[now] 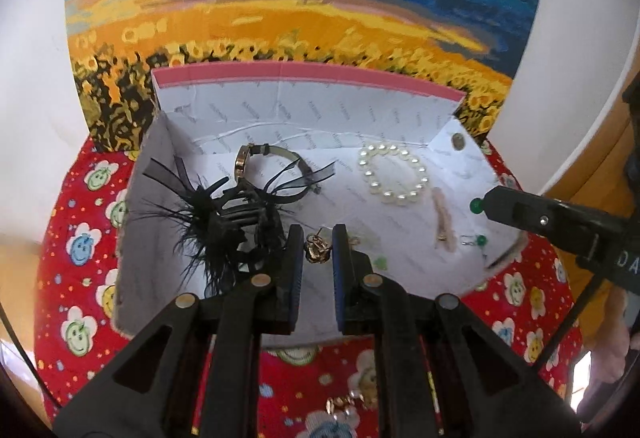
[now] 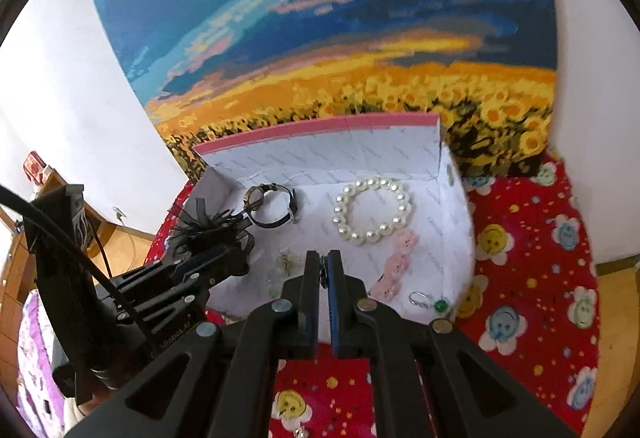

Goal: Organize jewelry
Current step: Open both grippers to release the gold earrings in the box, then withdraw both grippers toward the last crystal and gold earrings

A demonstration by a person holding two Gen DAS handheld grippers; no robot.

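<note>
Bright, even daylight in both views; soft shadows only; strong fisheye bending and dark vignette at the corners; slight motion blur, paler glare at lower left edges.

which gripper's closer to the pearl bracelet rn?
Right, narrowly. The right gripper sits just below the pearl bracelet, beside the pink clip; the left gripper is further off, by the black feathered hairpiece.

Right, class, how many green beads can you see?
2 green beads: one at the right gripper's tip, over the white box's right end; the other on the box floor just below. Others may be hidden.
</note>
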